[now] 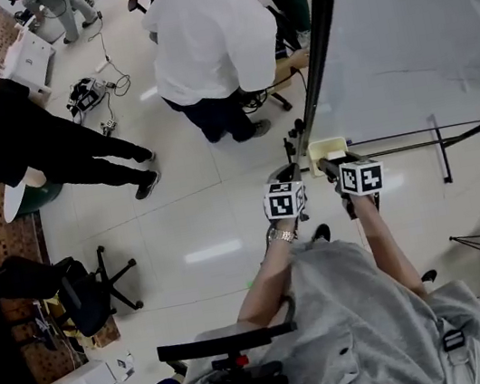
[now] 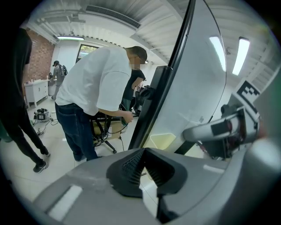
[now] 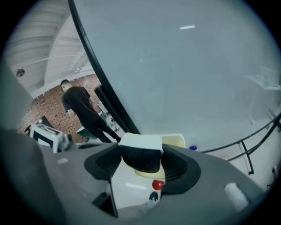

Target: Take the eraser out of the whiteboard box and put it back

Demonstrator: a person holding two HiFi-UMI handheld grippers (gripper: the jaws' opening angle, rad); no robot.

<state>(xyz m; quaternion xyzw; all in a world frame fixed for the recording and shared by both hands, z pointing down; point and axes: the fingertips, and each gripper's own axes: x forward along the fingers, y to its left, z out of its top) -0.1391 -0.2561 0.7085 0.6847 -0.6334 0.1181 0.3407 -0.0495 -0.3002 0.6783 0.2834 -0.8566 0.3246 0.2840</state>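
I keep the right gripper (image 3: 142, 159) clamped on the eraser (image 3: 141, 143), clear of the cream whiteboard box (image 3: 177, 140) just beyond it, a hold fitting either lifting out or returning, while my left gripper (image 2: 142, 151) hangs closed and empty.

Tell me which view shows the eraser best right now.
The right gripper view: the eraser, white back up and black felt toward the camera, sits clamped between the right tongs. The head view and left gripper view show no eraser that I can make out, only the cream box.
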